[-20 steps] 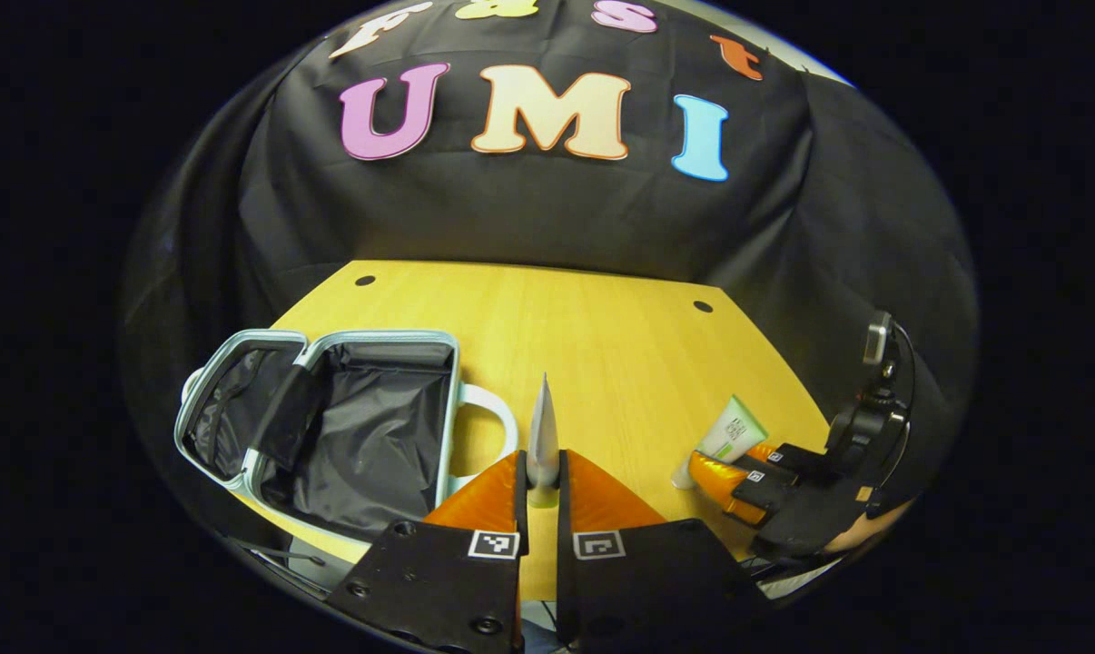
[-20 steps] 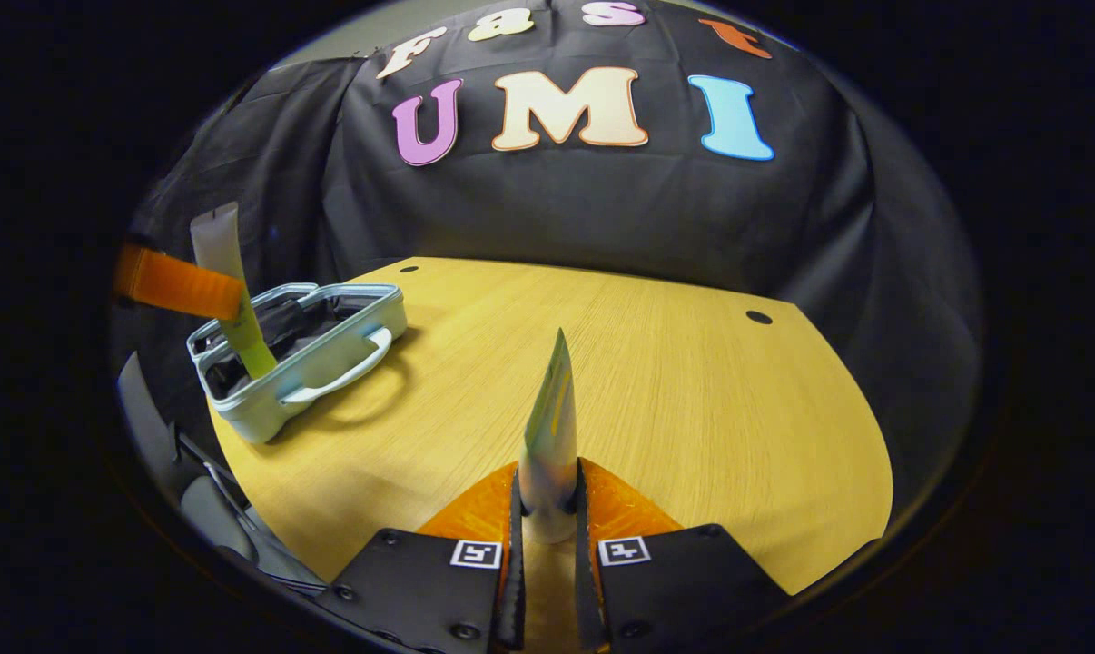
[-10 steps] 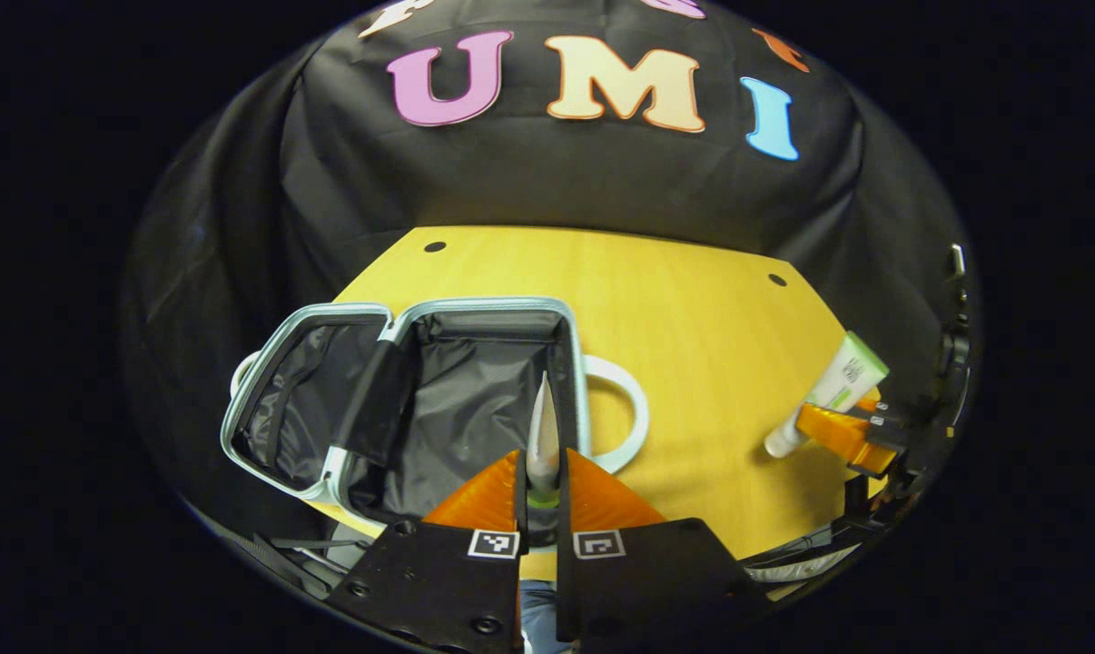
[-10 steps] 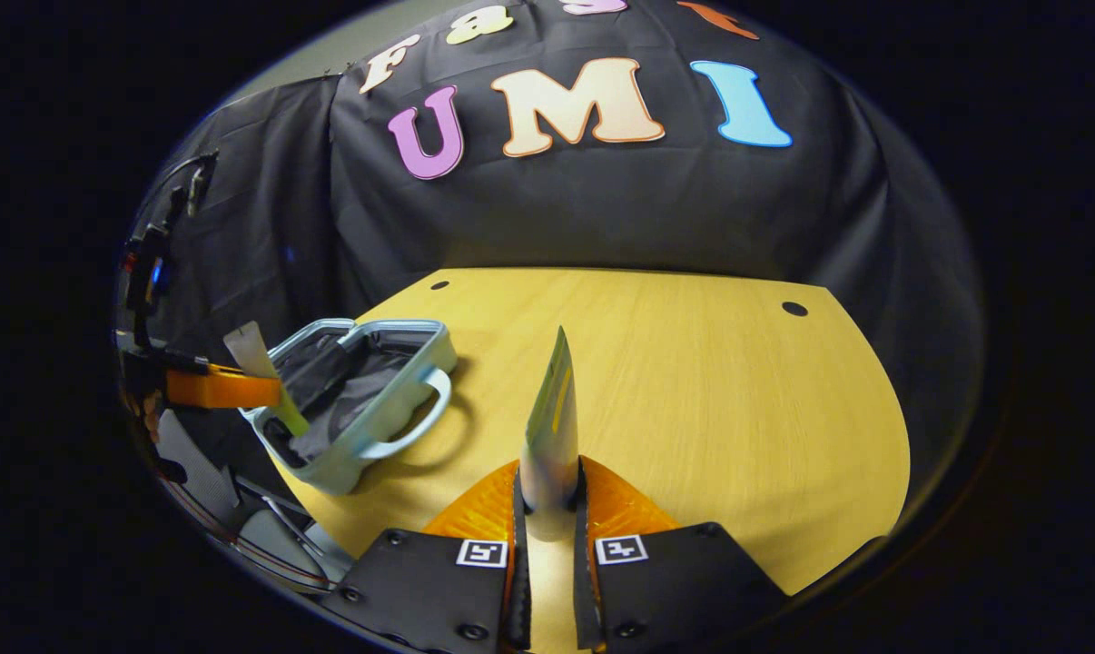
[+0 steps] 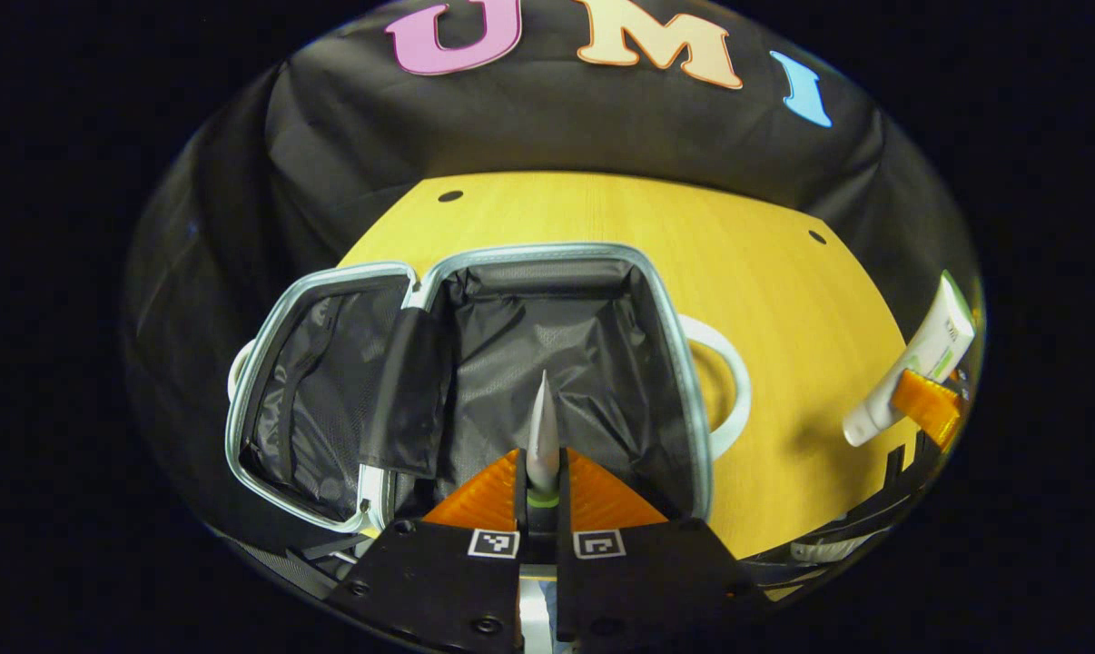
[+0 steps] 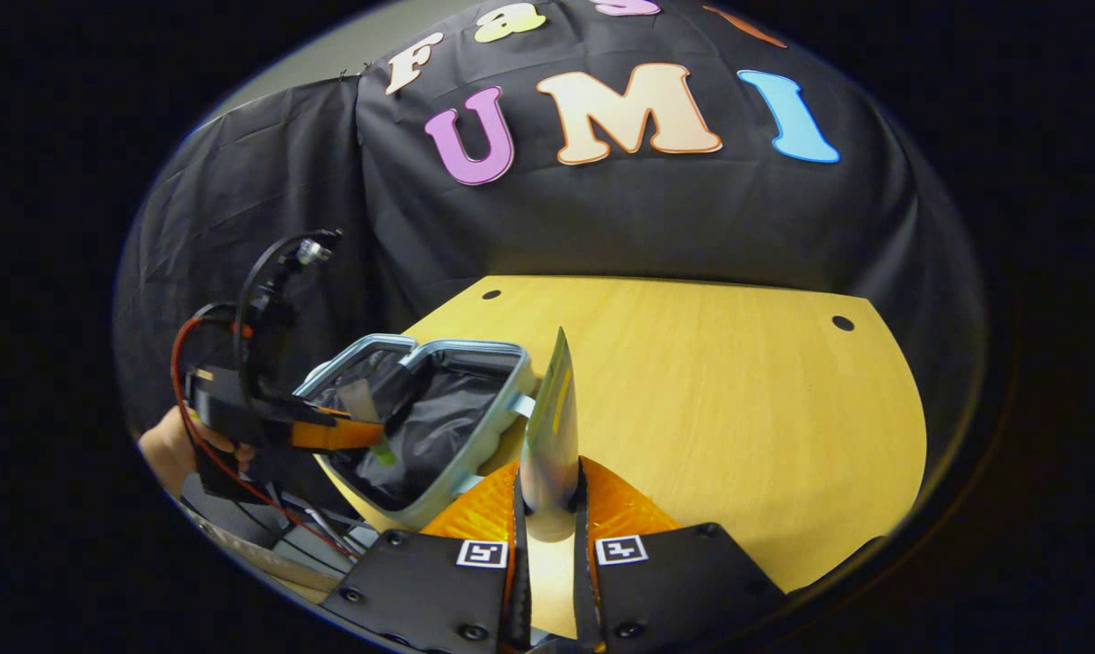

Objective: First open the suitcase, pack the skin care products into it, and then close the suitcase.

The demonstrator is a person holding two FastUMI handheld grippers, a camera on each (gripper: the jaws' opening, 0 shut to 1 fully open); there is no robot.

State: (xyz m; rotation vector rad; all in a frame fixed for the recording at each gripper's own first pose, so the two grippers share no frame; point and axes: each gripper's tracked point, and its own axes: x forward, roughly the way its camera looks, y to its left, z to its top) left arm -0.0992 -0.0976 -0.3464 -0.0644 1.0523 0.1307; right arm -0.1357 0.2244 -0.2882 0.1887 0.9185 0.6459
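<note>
Jaws of my left gripper (image 5: 538, 481) clamped on grey tube (image 5: 542, 434) above open suitcase (image 5: 547, 363), its cap hidden, right gripper (image 6: 547, 495) pinching green-white tube (image 6: 552, 427) edge-on.

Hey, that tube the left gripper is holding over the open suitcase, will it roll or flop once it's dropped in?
The tube tapers to a flat crimped end, so it probably won't roll far. It looks light and slightly squeezable between the left gripper fingers. The suitcase has soft crinkled lining, likely cushioning it.

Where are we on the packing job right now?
Done: the suitcase lies open. In hand: the left gripper holds a tube over its lining; the right gripper holds a second tube above the table. Left: put both in, close it.
</note>
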